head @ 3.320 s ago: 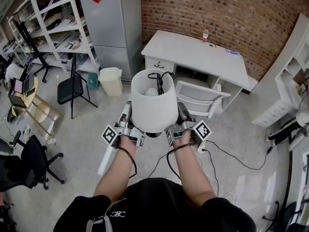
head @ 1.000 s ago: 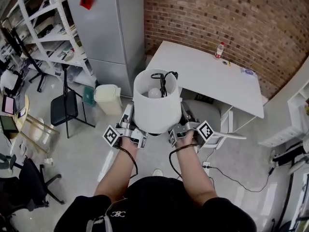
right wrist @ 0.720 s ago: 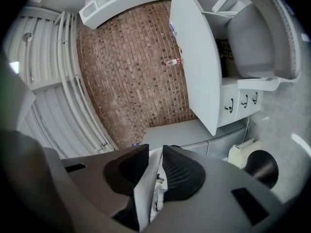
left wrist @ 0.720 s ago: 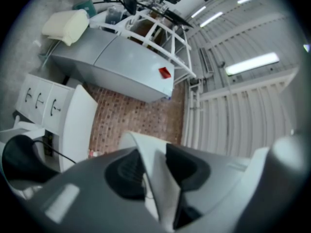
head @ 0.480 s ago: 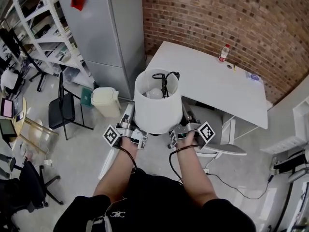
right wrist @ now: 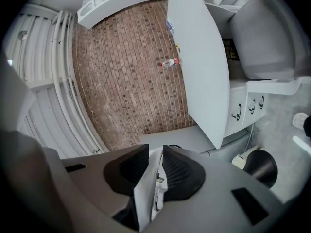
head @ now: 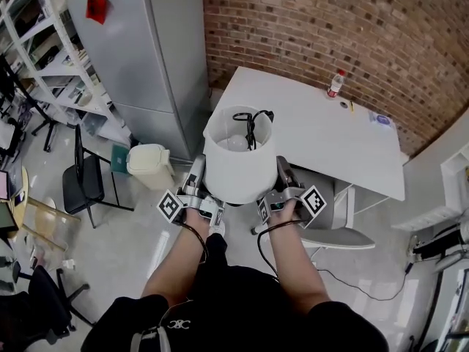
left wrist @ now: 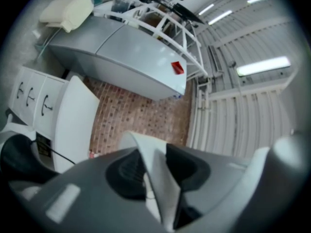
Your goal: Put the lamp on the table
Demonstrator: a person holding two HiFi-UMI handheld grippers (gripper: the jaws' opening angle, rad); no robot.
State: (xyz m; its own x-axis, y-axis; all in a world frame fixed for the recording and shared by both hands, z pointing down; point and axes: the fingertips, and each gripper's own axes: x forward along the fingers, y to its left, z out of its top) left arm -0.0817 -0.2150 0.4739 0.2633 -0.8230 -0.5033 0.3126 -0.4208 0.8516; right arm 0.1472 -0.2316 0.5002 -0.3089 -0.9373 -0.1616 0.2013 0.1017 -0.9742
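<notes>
Left gripper view shows the left gripper (left wrist: 155, 171) clamped on the thin white shade wall of the lamp (head: 240, 163), one pad inside and one outside. The right gripper (right wrist: 154, 174) pinches the opposite wall the same way. Between them the lamp is held upright in the air, bulb (head: 236, 144) and black cord (head: 250, 123) showing inside, at the near left corner of the white table (head: 315, 134) and not resting on it. A bottle (head: 335, 83) stands near the table's far edge by the brick wall (head: 330, 20). A grey fridge (head: 139, 57) stands to the table's left.

fridge (head: 139, 64) beside brick wall (head: 330, 20) | bin (head: 149, 166) beside fridge | black chair (head: 80, 185) left of bin | shelving (head: 37, 42) far left
</notes>
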